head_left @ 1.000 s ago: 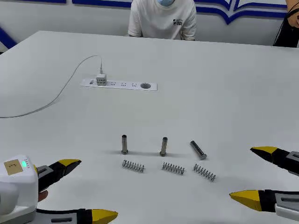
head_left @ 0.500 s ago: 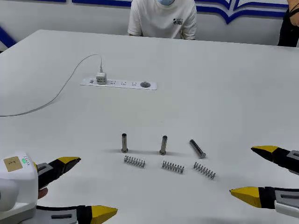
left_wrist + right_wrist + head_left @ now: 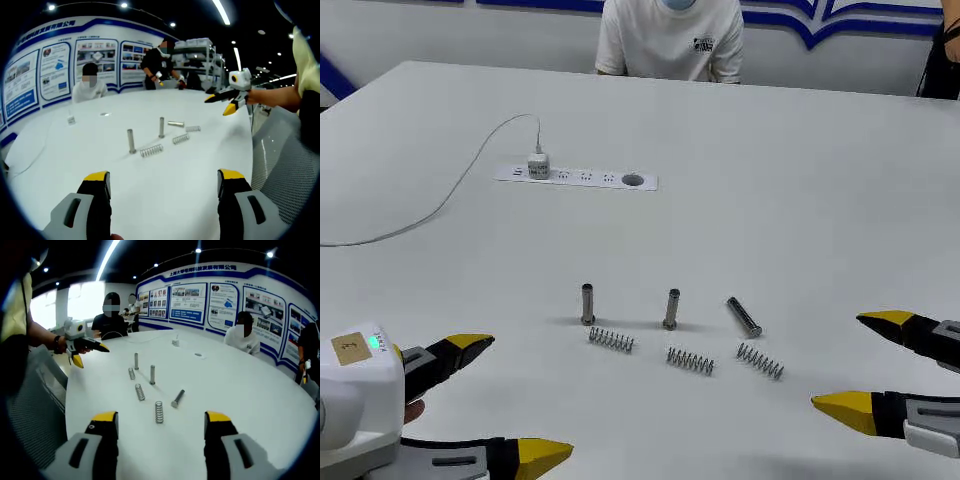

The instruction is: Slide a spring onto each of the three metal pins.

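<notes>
Left claw [image 3: 525, 398] and right claw [image 3: 838, 361] gape empty; two pins [image 3: 587, 304] [image 3: 672, 309] upright, third pin [image 3: 744, 317] lying flat.

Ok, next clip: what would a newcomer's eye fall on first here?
The central row of metal pins: two stand upright, the rightmost pin lies flat, with three springs lying loose in front. The yellow-tipped left gripper and right gripper sit open at the near corners.

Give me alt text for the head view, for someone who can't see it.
Three loose springs lie on a white table in front of three metal pins, two upright and the rightmost lying flat. The left claw and right claw, both open and empty, flank them.
</notes>
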The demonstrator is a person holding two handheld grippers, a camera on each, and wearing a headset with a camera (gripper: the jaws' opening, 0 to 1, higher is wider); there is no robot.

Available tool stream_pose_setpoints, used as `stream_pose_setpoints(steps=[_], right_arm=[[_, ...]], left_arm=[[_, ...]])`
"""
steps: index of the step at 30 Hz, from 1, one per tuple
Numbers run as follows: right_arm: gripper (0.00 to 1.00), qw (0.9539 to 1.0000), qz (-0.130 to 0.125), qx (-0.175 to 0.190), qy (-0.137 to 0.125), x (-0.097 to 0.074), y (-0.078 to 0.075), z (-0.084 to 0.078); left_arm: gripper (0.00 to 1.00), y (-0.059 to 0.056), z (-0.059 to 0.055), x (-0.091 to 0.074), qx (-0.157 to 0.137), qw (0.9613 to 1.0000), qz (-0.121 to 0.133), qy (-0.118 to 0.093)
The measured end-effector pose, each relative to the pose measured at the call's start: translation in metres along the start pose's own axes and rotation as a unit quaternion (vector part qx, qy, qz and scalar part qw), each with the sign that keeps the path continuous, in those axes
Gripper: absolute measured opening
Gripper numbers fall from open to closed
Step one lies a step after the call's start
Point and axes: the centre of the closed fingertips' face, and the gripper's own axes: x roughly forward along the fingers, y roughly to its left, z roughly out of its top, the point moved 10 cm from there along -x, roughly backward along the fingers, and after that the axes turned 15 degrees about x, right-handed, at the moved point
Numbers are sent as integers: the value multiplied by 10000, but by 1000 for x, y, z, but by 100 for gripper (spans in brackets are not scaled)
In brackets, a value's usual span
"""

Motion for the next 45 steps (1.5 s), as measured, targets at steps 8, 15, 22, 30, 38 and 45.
stream_pose_setpoints(steps=[8,15,22,30,38,45], right_arm=[[69,10000,-23,-36,43,3,-3,5],[68,9999,-11,-68,107,9,-7,12],[66,9997,-26,-137,202,17,-12,20],[63,9994,-96,-164,289,26,-16,27],[57,9989,-167,-167,396,36,-21,32],[52,9986,-242,-88,464,45,-25,33]], left_arm=[[90,0,1,0,-3,10000,9,-11],[90,-2,0,0,5,10000,-9,9],[90,-2,1,1,4,10000,-6,-10],[90,-4,4,2,9,10000,-20,-10],[90,-5,4,2,26,10000,-23,-7],[90,-4,4,2,34,10000,-1,-10]])
